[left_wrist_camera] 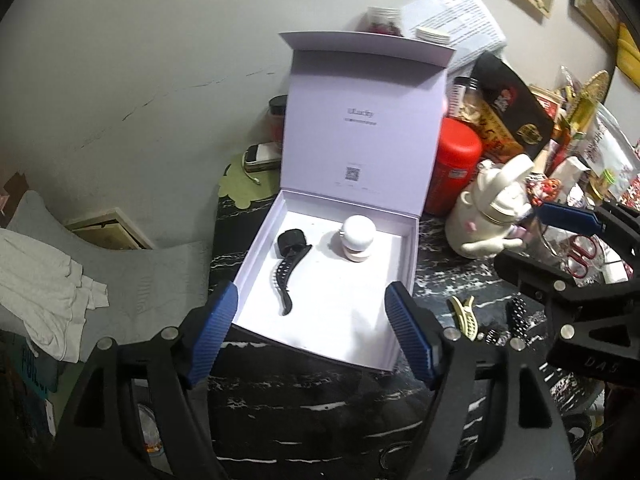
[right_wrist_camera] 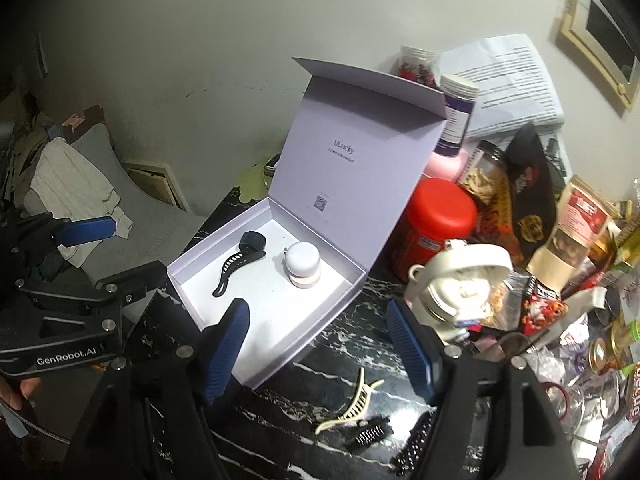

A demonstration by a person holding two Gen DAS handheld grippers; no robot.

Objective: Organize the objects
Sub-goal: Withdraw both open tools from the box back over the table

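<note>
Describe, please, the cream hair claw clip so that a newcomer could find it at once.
Start at the open lilac gift box on the black marble-patterned tabletop. Just outside the box's near corner, on the bare tabletop, lies the cream plastic hair claw clip. It is the only pale clip; the two beside it are black, and another black one lies inside the box.

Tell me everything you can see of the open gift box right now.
The gift box is pale lilac card with a white floor, square and shallow. Its hinged lid stands upright at the back, showing small print and a QR code inside. It sits on the black marbled table. Inside lie a black hair clip and a small white jar, apart from each other. Neither gripper touches it.
</note>
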